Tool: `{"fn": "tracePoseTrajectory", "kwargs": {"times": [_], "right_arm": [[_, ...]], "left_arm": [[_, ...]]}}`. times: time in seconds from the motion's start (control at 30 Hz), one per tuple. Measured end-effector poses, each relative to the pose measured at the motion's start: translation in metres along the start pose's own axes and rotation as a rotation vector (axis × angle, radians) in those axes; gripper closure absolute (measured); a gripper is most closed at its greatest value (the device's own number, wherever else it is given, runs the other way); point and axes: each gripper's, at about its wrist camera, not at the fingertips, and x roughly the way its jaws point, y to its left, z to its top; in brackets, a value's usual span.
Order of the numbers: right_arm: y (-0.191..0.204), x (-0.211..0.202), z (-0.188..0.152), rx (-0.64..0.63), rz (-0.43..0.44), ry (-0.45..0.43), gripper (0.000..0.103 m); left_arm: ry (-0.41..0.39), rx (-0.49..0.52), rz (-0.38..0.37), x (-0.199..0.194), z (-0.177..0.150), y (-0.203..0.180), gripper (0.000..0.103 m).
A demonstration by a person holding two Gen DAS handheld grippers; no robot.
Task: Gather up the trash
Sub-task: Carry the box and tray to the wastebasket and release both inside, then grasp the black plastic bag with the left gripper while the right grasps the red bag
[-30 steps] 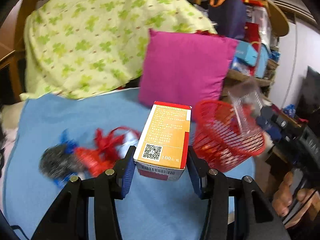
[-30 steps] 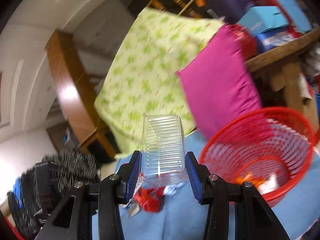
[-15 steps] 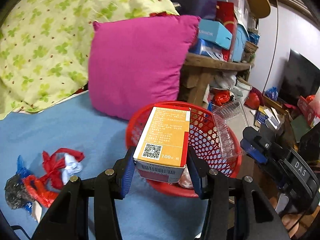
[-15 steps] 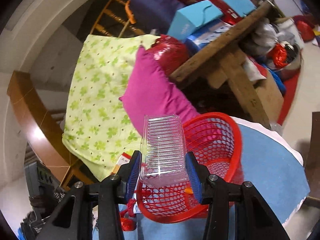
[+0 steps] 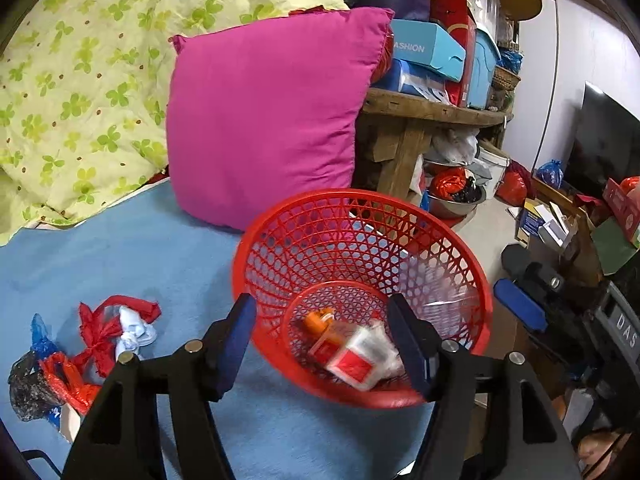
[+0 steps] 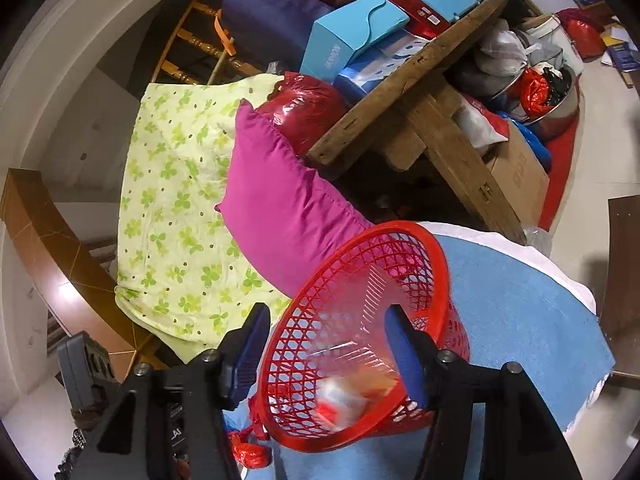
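A red mesh basket point(image 5: 478, 280) stands on the blue blanket point(image 5: 132, 252). My left gripper point(image 5: 320, 312) hangs over it, its jaws opening, with nothing between them. The orange-and-white box point(image 5: 352, 360) lies blurred in the basket bottom beside an orange scrap point(image 5: 318, 320). The clear plastic container point(image 5: 444, 300) rests against the basket's right inner wall. My right gripper point(image 6: 326, 320) is also above the basket point(image 6: 440, 256), jaws opening and free of the clear container point(image 6: 372, 288), which shows blurred inside with the box point(image 6: 340, 396). Red, white and blue bag scraps point(image 5: 108, 332) lie on the blanket at left.
A magenta pillow point(image 5: 264, 120) and a green-flowered quilt point(image 5: 80, 80) lie behind the basket. A wooden bench point(image 5: 432, 108) stacked with boxes stands at right, with bowls and bags on the floor below it. A dark crumpled wad point(image 5: 28, 388) sits at the blanket's left edge.
Both grippers swung over the red basket and opened. The box left the left gripper and the clear container left the right one; both now lie in the basket.
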Motion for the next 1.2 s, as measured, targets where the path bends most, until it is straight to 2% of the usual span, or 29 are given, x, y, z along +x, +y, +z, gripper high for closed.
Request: {"fn": "tracePoseTrajectory", "kwargs": {"times": [0.17, 0.33, 0.4, 0.53, 0.63, 0.87, 1.0, 1.2], "right_arm": [[0.017, -0.003, -0.005, -0.054, 0.022, -0.021, 0.039], [0.055, -0.006, -0.023, -0.189, 0.097, -0.053, 0.039], [0.074, -0.005, -0.035, -0.257, 0.124, -0.059, 0.039], [0.109, 0.005, -0.065, -0.371, 0.179, -0.02, 0.039], [0.129, 0.019, -0.088, -0.42, 0.204, 0.043, 0.039], [0.154, 0.056, -0.137, -0.448, 0.221, 0.201, 0.039], [0.165, 0.081, -0.165, -0.464, 0.208, 0.308, 0.039], [0.179, 0.121, -0.207, -0.52, 0.185, 0.48, 0.039]], "left_arm": [[-0.006, -0.068, -0.006, -0.021, -0.017, 0.029, 0.025], [-0.016, -0.16, 0.042, -0.053, -0.049, 0.077, 0.019], [-0.026, -0.201, 0.079, -0.068, -0.064, 0.1, 0.017], [-0.048, -0.247, 0.222, -0.098, -0.097, 0.147, 0.014], [-0.061, -0.275, 0.35, -0.12, -0.121, 0.182, 0.013], [-0.101, -0.38, 0.492, -0.15, -0.168, 0.238, 0.005], [-0.11, -0.435, 0.532, -0.152, -0.186, 0.26, 0.004], [-0.057, -0.523, 0.519, -0.141, -0.208, 0.289, 0.004]]}}
